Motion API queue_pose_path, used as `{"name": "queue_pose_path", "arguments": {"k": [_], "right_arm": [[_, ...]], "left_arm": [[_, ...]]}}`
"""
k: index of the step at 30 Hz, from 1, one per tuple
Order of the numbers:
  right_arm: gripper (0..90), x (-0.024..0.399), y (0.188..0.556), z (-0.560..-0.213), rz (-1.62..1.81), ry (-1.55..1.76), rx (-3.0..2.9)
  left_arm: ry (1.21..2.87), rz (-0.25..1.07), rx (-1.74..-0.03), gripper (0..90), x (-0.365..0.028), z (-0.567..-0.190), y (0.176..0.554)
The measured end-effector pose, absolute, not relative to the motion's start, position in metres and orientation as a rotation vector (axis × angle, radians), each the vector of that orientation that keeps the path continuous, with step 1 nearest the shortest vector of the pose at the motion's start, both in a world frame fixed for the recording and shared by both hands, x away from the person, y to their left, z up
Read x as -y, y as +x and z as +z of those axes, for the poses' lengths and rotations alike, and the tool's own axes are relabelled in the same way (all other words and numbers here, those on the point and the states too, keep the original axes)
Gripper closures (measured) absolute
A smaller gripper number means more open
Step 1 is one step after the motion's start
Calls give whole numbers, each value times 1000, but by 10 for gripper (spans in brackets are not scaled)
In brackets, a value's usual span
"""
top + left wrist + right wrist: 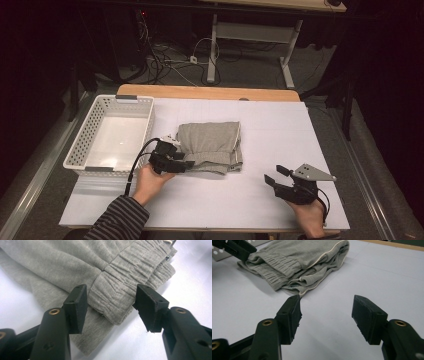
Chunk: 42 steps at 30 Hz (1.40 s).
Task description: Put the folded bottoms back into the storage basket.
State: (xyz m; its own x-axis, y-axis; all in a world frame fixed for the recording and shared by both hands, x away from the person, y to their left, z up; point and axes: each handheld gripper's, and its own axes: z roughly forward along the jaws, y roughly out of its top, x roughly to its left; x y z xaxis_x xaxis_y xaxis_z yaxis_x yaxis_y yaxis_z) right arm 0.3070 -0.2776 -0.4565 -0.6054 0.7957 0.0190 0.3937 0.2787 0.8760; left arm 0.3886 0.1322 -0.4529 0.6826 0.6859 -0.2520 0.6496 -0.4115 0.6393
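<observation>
A folded grey garment with a gathered elastic waistband lies in the middle of the white table sheet. My left gripper is at its near left corner. In the left gripper view the jaws straddle the waistband fold; the left pad touches the cloth, and the right one stands just off it, so the gripper is open. My right gripper hovers open over bare sheet to the garment's right, its jaws apart with nothing between them. The garment lies beyond them.
A white perforated basket stands at the table's left, close beside the left hand. The table's wooden far edge shows beyond the sheet. Cables and a desk frame are on the floor behind. The left gripper shows far off in the right gripper view.
</observation>
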Motion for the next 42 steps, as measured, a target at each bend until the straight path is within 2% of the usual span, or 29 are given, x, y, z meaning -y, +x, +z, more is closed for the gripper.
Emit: {"name": "queue_pose_path", "arguments": {"k": [12,18,27,35,42], "right_arm": [[405,284,306,-457,1298,1088,-2110],[404,286,304,-458,1300,1090,-2114],[403,285,304,-459,1302,1080,-2122],[404,283,305,-459,1302,1072,-2133],[403,283,305,-459,1302,1071,-2136]], "left_arm": [[2086,104,-1085,342,-141,-437,400],[2051,67,-1145,319,-143,-432,413],[2080,86,-1167,295,-127,-427,425],[2105,128,-1230,215,-122,-425,449],[2099,78,-1290,162,-123,-434,466]]}}
